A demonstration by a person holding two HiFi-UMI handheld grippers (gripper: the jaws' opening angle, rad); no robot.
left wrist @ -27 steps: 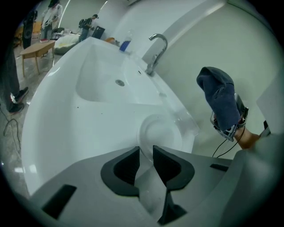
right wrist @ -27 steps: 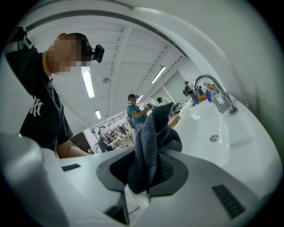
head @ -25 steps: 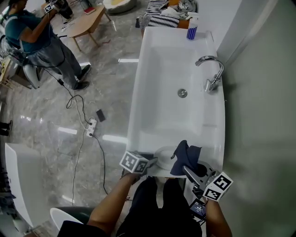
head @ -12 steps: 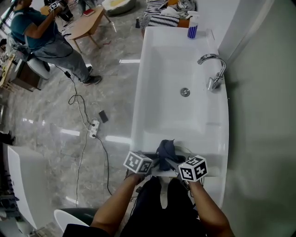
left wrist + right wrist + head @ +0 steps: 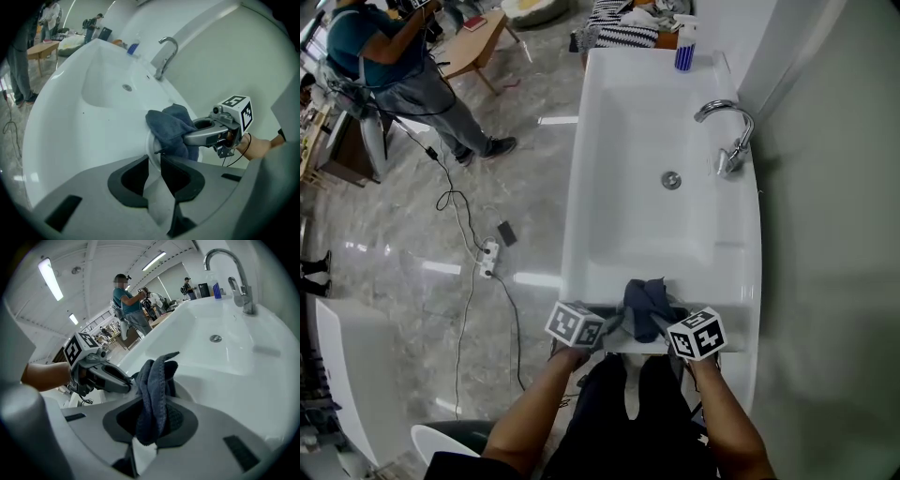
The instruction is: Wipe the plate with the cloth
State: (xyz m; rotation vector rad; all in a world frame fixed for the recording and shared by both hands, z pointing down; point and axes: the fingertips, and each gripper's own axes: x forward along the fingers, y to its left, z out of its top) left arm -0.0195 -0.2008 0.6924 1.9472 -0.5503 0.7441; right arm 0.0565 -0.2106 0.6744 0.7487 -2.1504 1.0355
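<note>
Ahead of the left gripper [image 5: 615, 328] and the right gripper [image 5: 656, 325], the sink basin [image 5: 628, 141] lies open as far as the drain [image 5: 671, 180]. Ahead and to the right of the right gripper stands the faucet [image 5: 727, 141], with the wall [image 5: 825, 234] close beyond it. Between the two grippers, the plate [image 5: 152, 149] and the cloth [image 5: 645, 302] fill the gap. Left of the left gripper is open floor [image 5: 394, 244].

This is a big open workroom or studio, not a home bathroom. A long white washbasin [image 5: 628, 141] with a chrome tap [image 5: 727, 131] stands on a polished marble floor [image 5: 394, 234]. A power strip [image 5: 487, 256] and cables trail at centre left, and a person [image 5: 380, 66] stands by a wooden table [image 5: 473, 42] at upper left. In the right gripper view, strip lights [image 5: 51, 277] line a high ceiling.
</note>
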